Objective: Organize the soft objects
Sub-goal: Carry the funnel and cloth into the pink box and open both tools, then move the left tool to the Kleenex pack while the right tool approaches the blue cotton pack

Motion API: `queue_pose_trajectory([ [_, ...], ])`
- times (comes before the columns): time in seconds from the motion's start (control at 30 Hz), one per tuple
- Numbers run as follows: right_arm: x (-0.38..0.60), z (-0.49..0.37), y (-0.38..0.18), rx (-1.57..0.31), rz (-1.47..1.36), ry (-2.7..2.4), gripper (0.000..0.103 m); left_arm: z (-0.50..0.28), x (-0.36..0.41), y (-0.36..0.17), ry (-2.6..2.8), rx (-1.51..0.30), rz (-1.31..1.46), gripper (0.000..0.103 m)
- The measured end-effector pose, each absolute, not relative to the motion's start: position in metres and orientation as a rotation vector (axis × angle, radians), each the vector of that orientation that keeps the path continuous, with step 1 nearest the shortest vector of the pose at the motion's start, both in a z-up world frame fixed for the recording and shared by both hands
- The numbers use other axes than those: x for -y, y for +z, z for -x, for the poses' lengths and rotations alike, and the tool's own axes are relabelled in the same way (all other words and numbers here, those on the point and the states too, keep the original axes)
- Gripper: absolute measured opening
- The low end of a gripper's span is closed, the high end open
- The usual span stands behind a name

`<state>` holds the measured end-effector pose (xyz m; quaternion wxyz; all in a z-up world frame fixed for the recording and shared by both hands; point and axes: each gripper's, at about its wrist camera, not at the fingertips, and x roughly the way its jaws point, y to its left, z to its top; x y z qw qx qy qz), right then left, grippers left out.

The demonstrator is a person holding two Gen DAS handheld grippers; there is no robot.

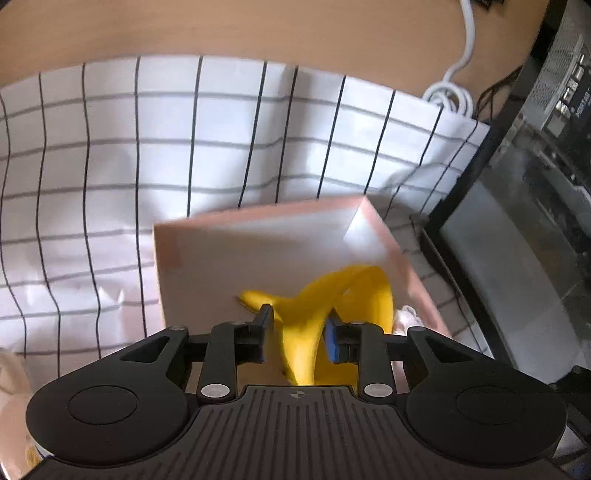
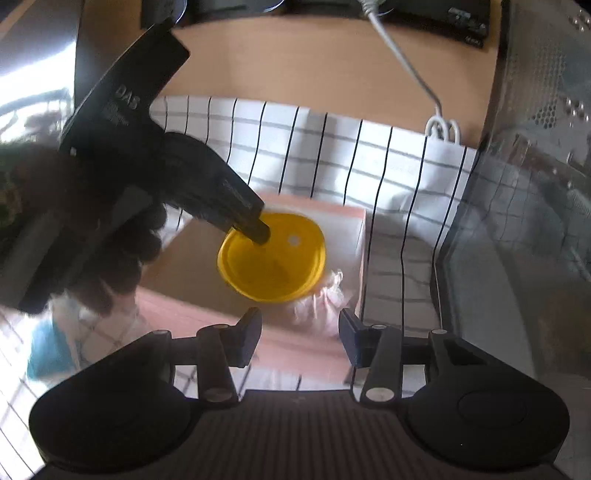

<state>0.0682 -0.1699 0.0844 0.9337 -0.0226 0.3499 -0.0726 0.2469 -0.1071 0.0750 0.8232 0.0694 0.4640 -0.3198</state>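
Note:
A yellow soft silicone disc, bent, hangs between the fingers of my left gripper over an open pink box. The jaws stand a little wider than the disc and I see no pad pressing on it. From the right wrist view the disc looks like a round shallow bowl, with one left-gripper finger dipping inside it. A pinkish-white crinkly soft thing lies in the box's right corner. My right gripper is open over the box's near wall, nothing between its fingers.
A white cloth with a dark grid covers the wooden table. A black case with a glass side stands close on the right. A white coiled cable lies at the back. A blue object sits at the left.

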Motion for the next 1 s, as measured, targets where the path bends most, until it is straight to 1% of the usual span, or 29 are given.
queue_pose_trajectory([
  [0.07, 0.17, -0.065, 0.08, -0.729, 0.031, -0.145, 0.047, -0.241, 0.095, 0.084, -0.679, -0.97, -0.146, 0.031],
  [0.13, 0.173, -0.065, 0.079, -0.733, 0.0, -0.133, 0.05, -0.231, 0.08, 0.102, -0.712, -0.901, -0.164, 0.031],
  [0.23, 0.168, -0.067, 0.079, -0.728, -0.002, -0.12, 0.054, -0.215, 0.045, 0.126, -0.723, -0.841, -0.111, 0.031],
  [0.33, 0.157, -0.071, 0.081, -0.719, -0.002, -0.099, 0.056, -0.201, -0.002, 0.143, -0.67, -0.8, -0.033, 0.031],
  [0.5, 0.129, -0.081, 0.084, -0.709, -0.01, -0.019, 0.062, -0.176, -0.1, 0.158, -0.395, -0.692, 0.032, 0.031],
  [0.6, 0.102, -0.086, 0.079, -0.723, 0.02, 0.049, 0.062, -0.154, -0.163, 0.151, -0.192, -0.659, 0.101, 0.031],
  [0.77, 0.049, -0.095, 0.067, -0.77, 0.082, 0.17, 0.062, -0.131, -0.237, 0.119, 0.066, -0.744, 0.213, 0.031],
  [0.9, 0.01, -0.098, 0.064, -0.782, 0.141, 0.236, 0.062, -0.111, -0.262, 0.097, 0.187, -0.765, 0.195, 0.031],
  [1.0, -0.015, -0.1, 0.063, -0.794, 0.197, 0.264, 0.062, -0.11, -0.256, 0.084, 0.172, -0.769, 0.131, 0.031],
])
